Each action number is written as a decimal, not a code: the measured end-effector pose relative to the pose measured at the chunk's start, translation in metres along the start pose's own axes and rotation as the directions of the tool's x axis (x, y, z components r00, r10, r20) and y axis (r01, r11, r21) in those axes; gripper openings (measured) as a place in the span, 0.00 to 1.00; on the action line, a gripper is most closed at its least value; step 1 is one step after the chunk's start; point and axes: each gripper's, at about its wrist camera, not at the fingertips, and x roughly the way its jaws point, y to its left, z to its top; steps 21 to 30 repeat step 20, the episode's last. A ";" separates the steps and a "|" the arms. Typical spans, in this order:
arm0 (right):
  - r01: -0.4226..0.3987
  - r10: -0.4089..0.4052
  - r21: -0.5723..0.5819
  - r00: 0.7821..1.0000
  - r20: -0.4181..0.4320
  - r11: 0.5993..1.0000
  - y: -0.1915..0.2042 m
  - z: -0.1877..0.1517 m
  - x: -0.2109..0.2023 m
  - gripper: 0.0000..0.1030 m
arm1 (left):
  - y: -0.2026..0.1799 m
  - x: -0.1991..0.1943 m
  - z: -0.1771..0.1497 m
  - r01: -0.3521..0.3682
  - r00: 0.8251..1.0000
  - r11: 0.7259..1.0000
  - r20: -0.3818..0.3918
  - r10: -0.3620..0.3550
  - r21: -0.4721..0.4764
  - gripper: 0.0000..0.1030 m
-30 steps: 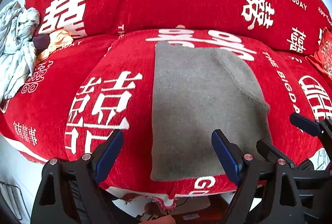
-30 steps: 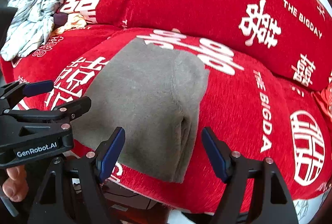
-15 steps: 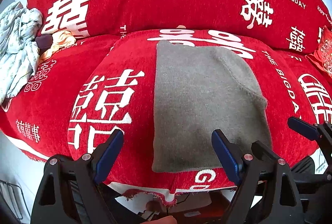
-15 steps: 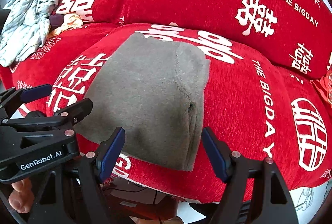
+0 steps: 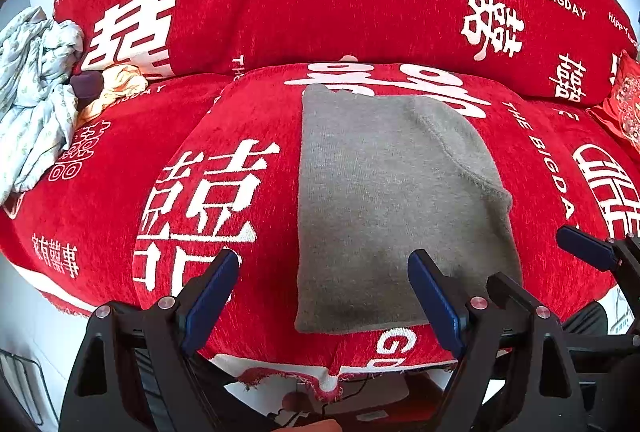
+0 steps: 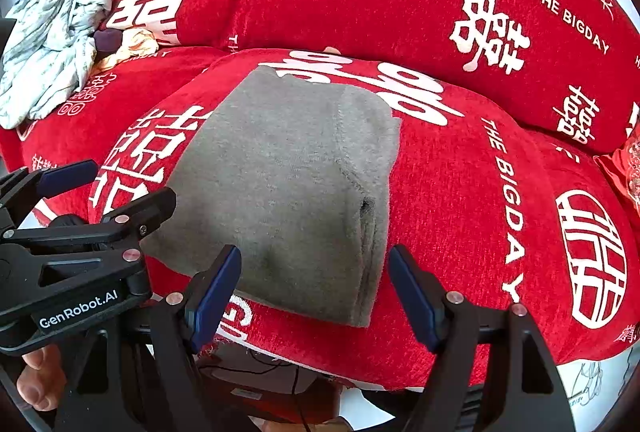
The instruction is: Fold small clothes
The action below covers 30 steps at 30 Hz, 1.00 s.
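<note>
- Grey garment [image 5: 384, 199] is being shown lying flat on the middle seat cushion [image 5: 224, 159] of a sofa, folded into a rough rectangle, its near edge close to the cushion's front edge.
- Pale crumpled clothes [image 5: 36, 99] are being left heaped at the far left, well apart; they are judged likely to be dragged in only by a wide sweep.
- Left gripper [image 5: 324, 296] is being held released above the garment's near left corner, nothing between its blue pads.
- Soft fuzzy knit is being seen, with thick stacked layers along the right side; these layers are judged likely to be split if only the top one is pinched.
- Right gripper [image 6: 314, 290] is being held released too, over the near right corner; a slip over the cushion's rounded, napped front is being judged possible.
</note>
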 end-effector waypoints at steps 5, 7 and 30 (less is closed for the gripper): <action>-0.002 0.002 -0.001 1.000 0.001 1.000 -0.001 0.000 0.000 0.76 | 0.001 -0.001 -0.001 -0.001 1.000 1.000 0.005 0.001 -0.002 0.85; -0.003 0.003 0.000 1.000 0.002 1.000 -0.001 0.000 0.000 0.76 | 0.001 -0.001 0.000 0.000 1.000 1.000 0.005 0.000 -0.002 0.85; -0.009 0.009 0.013 1.000 0.000 1.000 -0.001 0.002 0.000 0.76 | -0.002 0.004 0.002 -0.004 1.000 1.000 -0.016 0.004 0.000 0.85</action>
